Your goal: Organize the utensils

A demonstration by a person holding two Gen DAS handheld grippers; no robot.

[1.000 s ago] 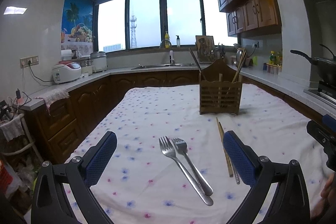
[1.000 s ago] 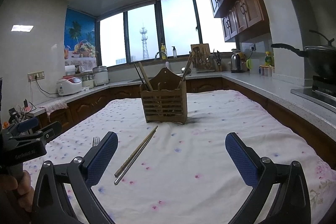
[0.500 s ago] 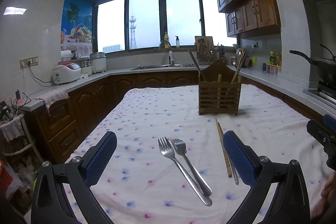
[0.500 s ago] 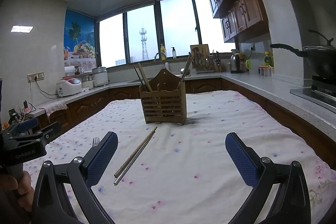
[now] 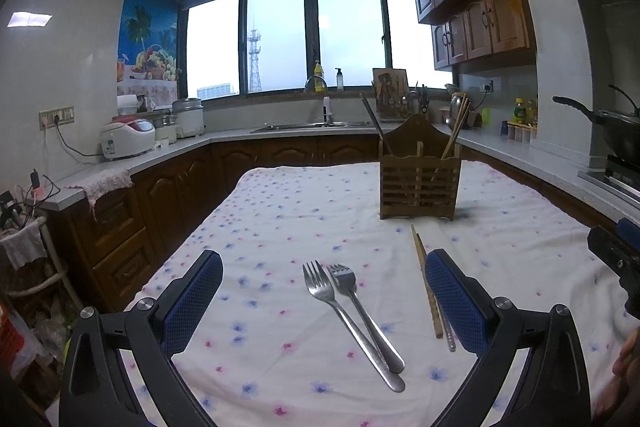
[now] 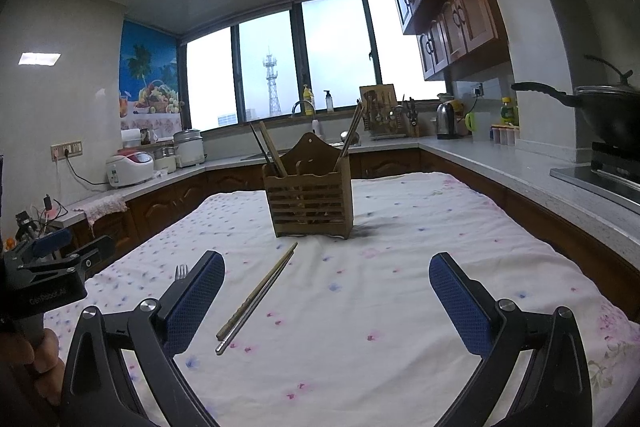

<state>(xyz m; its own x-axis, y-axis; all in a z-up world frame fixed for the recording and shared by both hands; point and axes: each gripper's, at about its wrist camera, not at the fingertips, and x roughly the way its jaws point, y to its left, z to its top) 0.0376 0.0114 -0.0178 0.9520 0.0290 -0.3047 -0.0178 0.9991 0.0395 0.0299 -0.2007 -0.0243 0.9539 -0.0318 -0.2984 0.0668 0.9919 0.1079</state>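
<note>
Two steel forks (image 5: 352, 311) lie side by side on the floral tablecloth (image 5: 280, 227), between the fingers of my open, empty left gripper (image 5: 324, 291). A pair of chopsticks (image 5: 430, 291) lies just right of the forks; in the right wrist view the chopsticks (image 6: 258, 297) lie toward the left finger of my open, empty right gripper (image 6: 326, 291). A wooden utensil holder (image 5: 418, 183) stands upright further back with several chopsticks in it; it also shows in the right wrist view (image 6: 310, 203). One fork tip (image 6: 181, 271) peeks past the right gripper's left finger.
The table is ringed by kitchen counters with dark wood cabinets. A rice cooker (image 5: 126, 139) sits on the left counter, a wok (image 5: 612, 127) on the stove at right, a sink (image 5: 312, 125) under the window. The other gripper shows at each view's edge.
Almost nothing has moved. The left view has shifted very slightly; both grippers stay open over the table.
</note>
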